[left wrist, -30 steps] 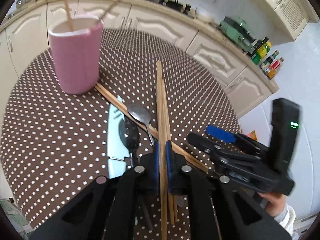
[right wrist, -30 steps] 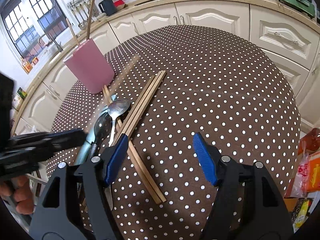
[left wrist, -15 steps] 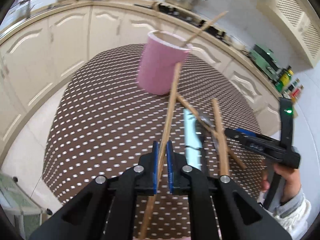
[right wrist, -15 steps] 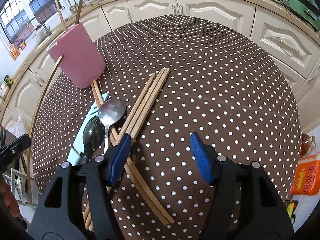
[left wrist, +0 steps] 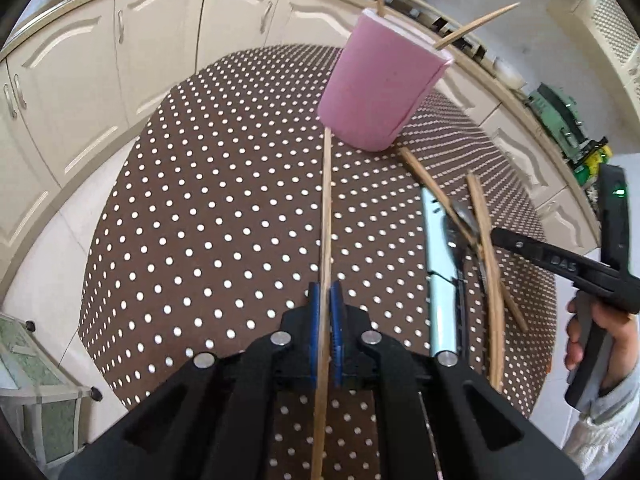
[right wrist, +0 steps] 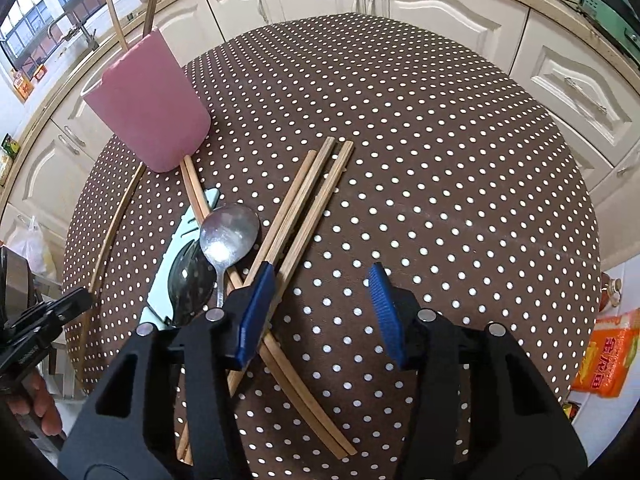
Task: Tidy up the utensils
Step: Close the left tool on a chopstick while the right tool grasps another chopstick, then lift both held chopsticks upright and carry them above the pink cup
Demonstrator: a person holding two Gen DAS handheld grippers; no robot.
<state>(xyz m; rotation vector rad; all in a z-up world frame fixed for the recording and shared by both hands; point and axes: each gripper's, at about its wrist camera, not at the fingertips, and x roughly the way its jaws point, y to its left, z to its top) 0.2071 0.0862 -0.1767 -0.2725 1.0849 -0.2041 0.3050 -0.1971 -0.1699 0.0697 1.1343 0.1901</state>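
A: Left wrist view: left claw (left wrist: 325,336) clamped on one chopstick (left wrist: 327,216), tip just short of the pink cup (left wrist: 380,84); the cup could be knocked over. Lower end cut off.

B: Right wrist view: right claw (right wrist: 318,312) closing, nothing pinched; loose chopsticks (right wrist: 308,204) on the table (right wrist: 440,160) could be scattered. Spoon handle (right wrist: 219,284) partly hidden.

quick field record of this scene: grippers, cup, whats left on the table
left gripper: shut on one chopstick, its tip near the cup's base
right gripper: jaws closing, nothing between them, above the loose chopsticks
pink cup: upright, two sticks already in it
still on table: chopsticks, silver spoon, dark spoon, pale blue knife
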